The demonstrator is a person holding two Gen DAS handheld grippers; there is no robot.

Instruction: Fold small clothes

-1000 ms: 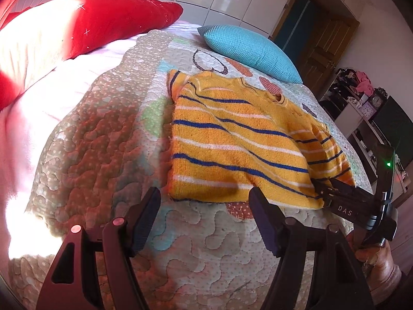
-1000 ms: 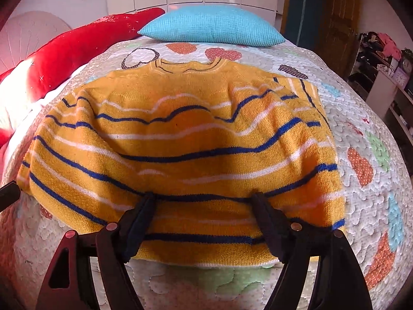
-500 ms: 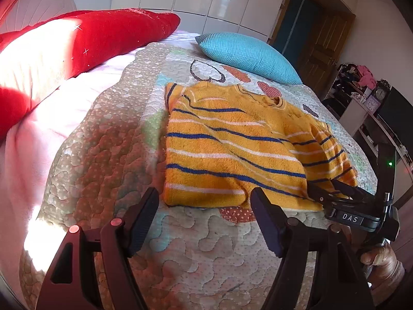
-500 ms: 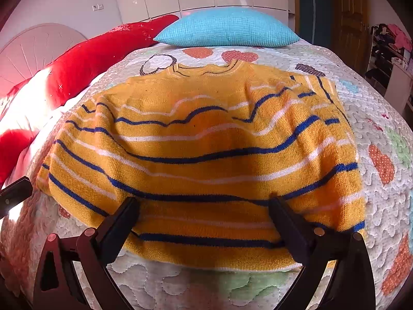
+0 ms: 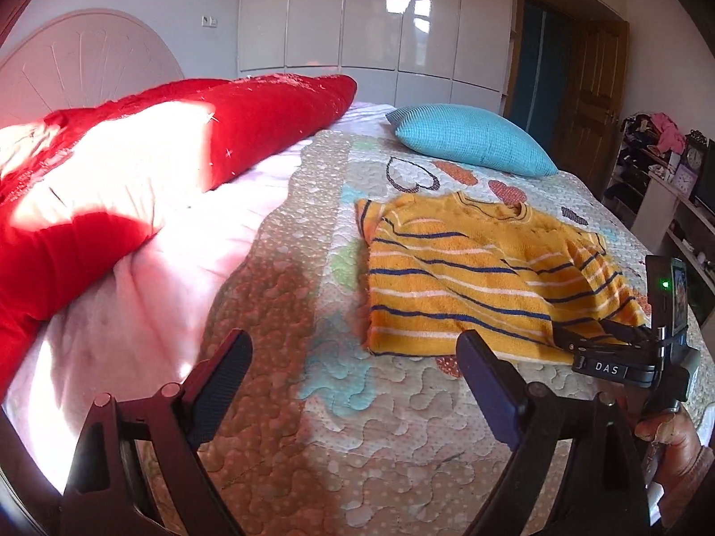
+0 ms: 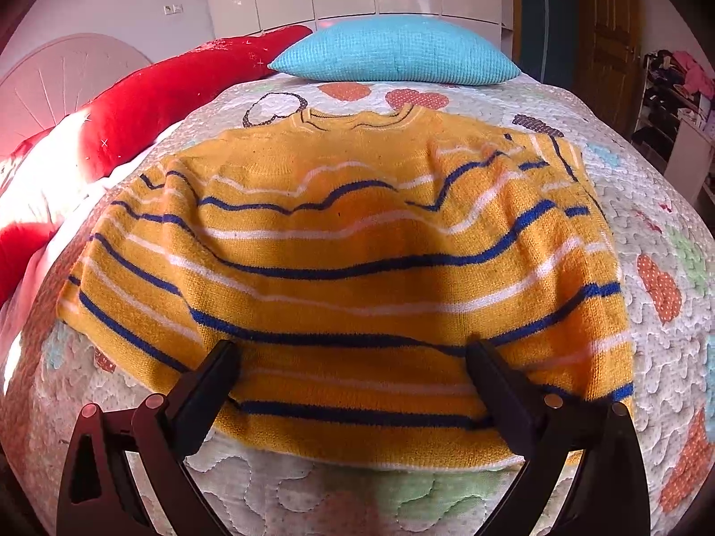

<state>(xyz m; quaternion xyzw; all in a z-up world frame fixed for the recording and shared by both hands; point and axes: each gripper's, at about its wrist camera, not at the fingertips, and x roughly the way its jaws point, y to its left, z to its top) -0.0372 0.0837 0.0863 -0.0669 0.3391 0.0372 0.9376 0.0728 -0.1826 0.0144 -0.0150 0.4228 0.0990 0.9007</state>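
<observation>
A yellow sweater (image 5: 469, 277) with blue and white stripes lies flat on the quilted bedspread (image 5: 357, 402), its neck toward the turquoise pillow. My left gripper (image 5: 353, 357) hangs over bare quilt, short of the sweater's near left corner. Its jaws are opening and nothing is between them. My right gripper (image 6: 353, 357) stands wide open above the sweater's (image 6: 357, 245) bottom hem, its fingertips (image 6: 223, 357) over the cloth without pinching it. In the left wrist view the right gripper (image 5: 581, 335) reaches over the hem's right end, with a person's hand (image 5: 670, 437) on its handle.
A turquoise pillow (image 5: 469, 138) lies beyond the sweater. A long red cushion (image 5: 201, 134) and a pink sheet (image 5: 156, 268) fill the bed's left side. A headboard (image 5: 80, 62), white wardrobes (image 5: 380, 22), a wooden door (image 5: 590, 89) and cluttered shelves (image 5: 661, 156) stand around the bed.
My left gripper has risen and drawn back from the sweater, tipping up so more of the room shows, and its jaws have widened. The right gripper's jaws have spread over the hem.
</observation>
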